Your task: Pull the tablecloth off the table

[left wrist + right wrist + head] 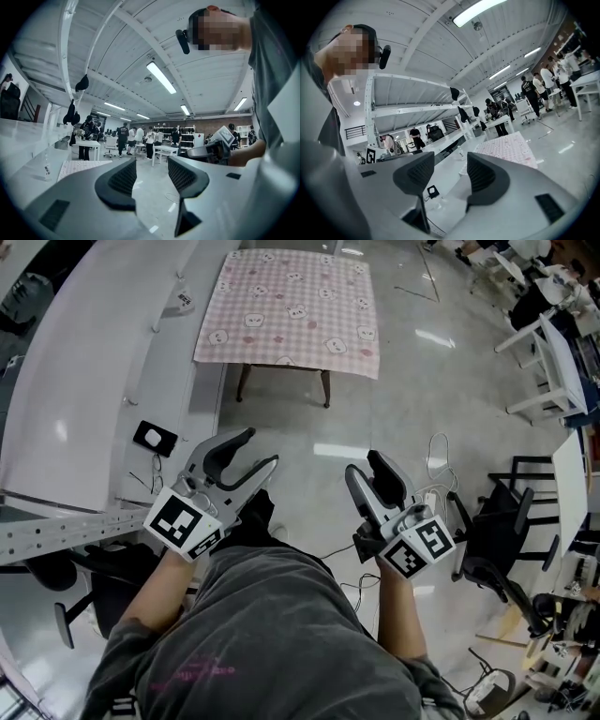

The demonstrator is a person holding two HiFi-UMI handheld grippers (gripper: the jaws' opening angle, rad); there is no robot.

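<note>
Our left gripper [261, 448] and right gripper [364, 463] gape empty, well short of the tablecloth [291, 310]; open floor [412, 381] lies between.

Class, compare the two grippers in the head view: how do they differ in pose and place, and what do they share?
The left gripper leans right; the right gripper leans left. The left gripper is by the white bench; the right gripper is above bare floor near cables. Both are open, empty and short of the tablecloth.
</note>
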